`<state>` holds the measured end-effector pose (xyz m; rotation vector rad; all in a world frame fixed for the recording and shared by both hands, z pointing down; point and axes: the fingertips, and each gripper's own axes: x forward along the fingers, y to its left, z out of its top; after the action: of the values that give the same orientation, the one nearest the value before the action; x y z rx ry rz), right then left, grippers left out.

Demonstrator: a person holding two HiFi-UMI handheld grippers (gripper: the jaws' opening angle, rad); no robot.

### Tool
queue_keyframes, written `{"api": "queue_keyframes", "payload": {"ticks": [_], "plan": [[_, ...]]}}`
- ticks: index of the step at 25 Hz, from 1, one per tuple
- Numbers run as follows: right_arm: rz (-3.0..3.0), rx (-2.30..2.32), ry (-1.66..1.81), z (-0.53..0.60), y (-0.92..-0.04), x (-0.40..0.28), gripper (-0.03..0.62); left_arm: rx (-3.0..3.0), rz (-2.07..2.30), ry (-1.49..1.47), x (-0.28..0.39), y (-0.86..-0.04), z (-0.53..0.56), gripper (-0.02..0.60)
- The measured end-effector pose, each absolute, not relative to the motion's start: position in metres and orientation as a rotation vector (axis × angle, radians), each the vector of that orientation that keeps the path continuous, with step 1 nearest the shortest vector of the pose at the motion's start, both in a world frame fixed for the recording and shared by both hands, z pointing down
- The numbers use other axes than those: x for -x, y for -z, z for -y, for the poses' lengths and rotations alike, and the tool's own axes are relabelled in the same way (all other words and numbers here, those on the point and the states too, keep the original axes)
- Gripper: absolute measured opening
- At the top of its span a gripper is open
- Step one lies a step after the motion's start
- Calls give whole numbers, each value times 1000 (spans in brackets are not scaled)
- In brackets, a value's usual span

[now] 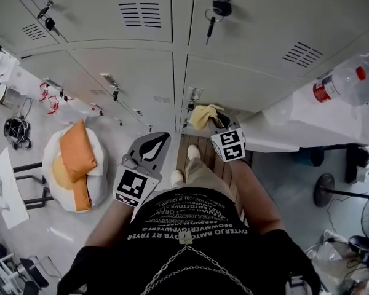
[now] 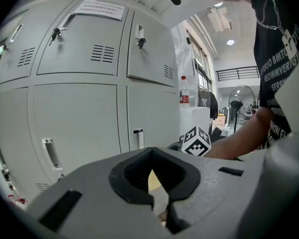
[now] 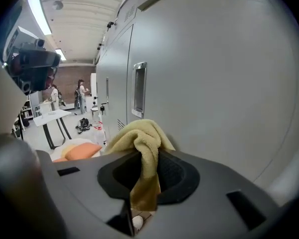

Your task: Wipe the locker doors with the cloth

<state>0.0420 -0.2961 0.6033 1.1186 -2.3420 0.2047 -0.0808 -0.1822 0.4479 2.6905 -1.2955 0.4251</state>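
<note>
Grey lockers (image 1: pixel 129 66) stood over a pale floor (image 1: pixel 55 226), with a white-and-orange cushion (image 1: pixel 77 165) at left and a bottle (image 1: pixel 350 75) on a white table (image 1: pixel 307 118) at right. Both forearms reached down: the right gripper (image 1: pixel 218 121) clenched the yellow cloth (image 1: pixel 203 114) just beside a bottom locker door, and the left gripper (image 1: pixel 150 151) hung pinched together, holding nothing. A paper notice (image 2: pixel 98 8) on an upper door was too small to read.

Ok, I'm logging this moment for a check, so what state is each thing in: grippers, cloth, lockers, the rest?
left gripper: shut, nothing held.
right gripper: shut on the cloth.
cloth: bunched, draped over the jaws, close to a door; contact unclear.
locker doors: those in view shut.
key: hanging in its lock.
bottle: capped.
</note>
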Motion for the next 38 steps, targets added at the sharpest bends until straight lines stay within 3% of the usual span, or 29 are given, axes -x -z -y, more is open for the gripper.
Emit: {"api": "queue_keyframes", "payload": {"ticks": [16,38], "plan": [[2280,-1039,-167,318,-619,-21,66,-2641,1345,-440,94,-449,197,5],[2098,-1225,-239,314,-640,-153,66,-2762,1225,-381,38,-433,233,5]]}}
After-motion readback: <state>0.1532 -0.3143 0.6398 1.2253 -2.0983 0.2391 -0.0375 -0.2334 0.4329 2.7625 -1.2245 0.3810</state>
